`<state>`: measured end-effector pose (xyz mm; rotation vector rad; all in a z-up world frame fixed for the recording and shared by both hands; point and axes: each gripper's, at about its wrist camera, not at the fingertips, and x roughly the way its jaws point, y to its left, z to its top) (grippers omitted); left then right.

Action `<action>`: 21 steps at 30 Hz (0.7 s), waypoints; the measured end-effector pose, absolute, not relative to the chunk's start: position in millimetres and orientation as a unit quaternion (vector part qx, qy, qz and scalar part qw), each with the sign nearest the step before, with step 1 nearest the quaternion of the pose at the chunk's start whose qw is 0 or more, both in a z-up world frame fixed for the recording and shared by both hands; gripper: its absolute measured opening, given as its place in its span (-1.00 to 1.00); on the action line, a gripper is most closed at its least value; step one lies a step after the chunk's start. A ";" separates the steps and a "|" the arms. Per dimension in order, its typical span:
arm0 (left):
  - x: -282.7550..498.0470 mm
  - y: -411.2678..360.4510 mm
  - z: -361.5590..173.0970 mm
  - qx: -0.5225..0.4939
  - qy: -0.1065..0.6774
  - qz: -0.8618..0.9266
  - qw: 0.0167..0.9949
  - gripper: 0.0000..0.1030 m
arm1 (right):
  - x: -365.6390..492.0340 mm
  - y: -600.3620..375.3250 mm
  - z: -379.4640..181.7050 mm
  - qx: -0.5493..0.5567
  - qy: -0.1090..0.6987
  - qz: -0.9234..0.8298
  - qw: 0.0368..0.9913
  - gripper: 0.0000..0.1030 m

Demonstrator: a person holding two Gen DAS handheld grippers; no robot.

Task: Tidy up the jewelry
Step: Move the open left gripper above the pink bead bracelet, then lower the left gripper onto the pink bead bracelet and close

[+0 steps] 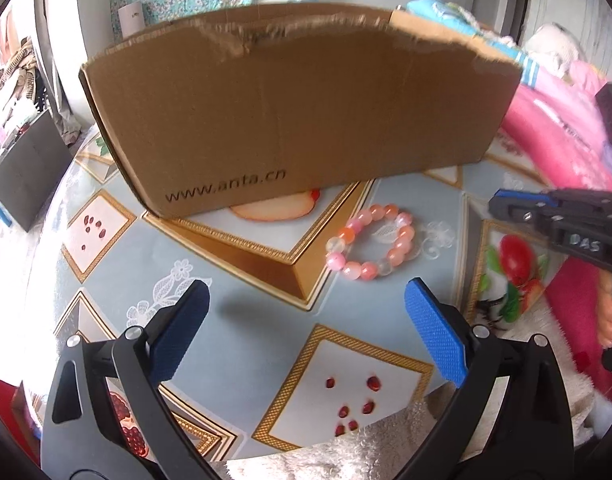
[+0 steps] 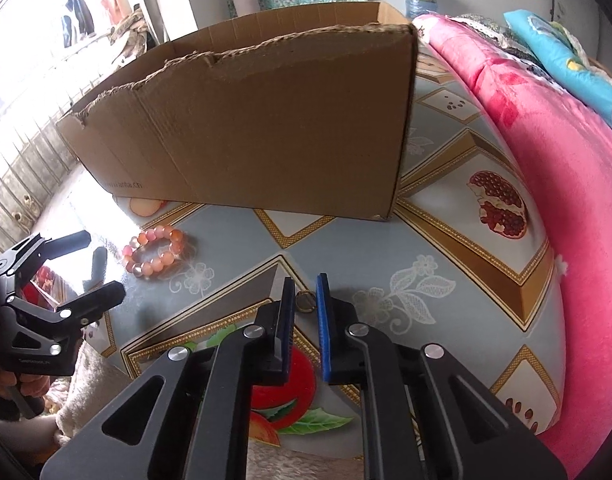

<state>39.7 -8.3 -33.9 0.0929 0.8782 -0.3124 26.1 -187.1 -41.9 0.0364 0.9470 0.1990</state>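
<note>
On a table covered with a fruit-patterned cloth (image 1: 234, 308), the left gripper (image 1: 306, 300) is held with its blue pads spread wide and nothing between them, poised just short of a bracelet of pink and orange beads (image 1: 370, 242). The bracelet is seen lying flat on the cloth, near the front wall of an open cardboard box (image 1: 298, 108) whose top edge is torn and whose side is printed with a web address. Further right, the right gripper (image 2: 305, 296) is shown with its fingers drawn nearly together around a small gold-coloured ring (image 2: 306, 302); whether the pads are actually pressed on the ring, or the ring is lifted off the cloth, cannot be told. In the right wrist view the bracelet (image 2: 156, 250) is placed to the left of the ring, well apart from it, with the box (image 2: 258, 120) behind both. A pink blanket (image 2: 566, 184) is bunched along the table's right edge.
</note>
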 end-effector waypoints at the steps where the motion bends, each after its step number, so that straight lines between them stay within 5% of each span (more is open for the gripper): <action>1: 37.8 -8.2 -30.9 0.041 0.416 -0.158 0.895 0.84 | 25.5 -189.5 -41.4 0.024 0.454 0.095 0.885 -0.79; 8: 24.0 -21.2 -6.5 0.039 0.356 -0.230 0.905 0.82 | 19.2 -202.6 -33.4 0.059 0.437 0.096 0.892 -0.79; 10: 23.6 -26.6 -3.6 0.043 0.350 -0.244 0.903 0.47 | 17.0 -203.3 -32.9 0.062 0.435 0.101 0.892 -0.79; 13: 26.8 -37.3 -4.1 0.053 0.356 -0.256 0.897 0.25 | 12.3 -199.9 -32.9 0.048 0.431 0.106 0.895 -0.79; 21: 44.5 -53.3 -11.7 0.081 0.400 -0.238 0.881 0.00 | 12.9 -208.3 -39.5 0.059 0.430 0.107 0.895 -0.79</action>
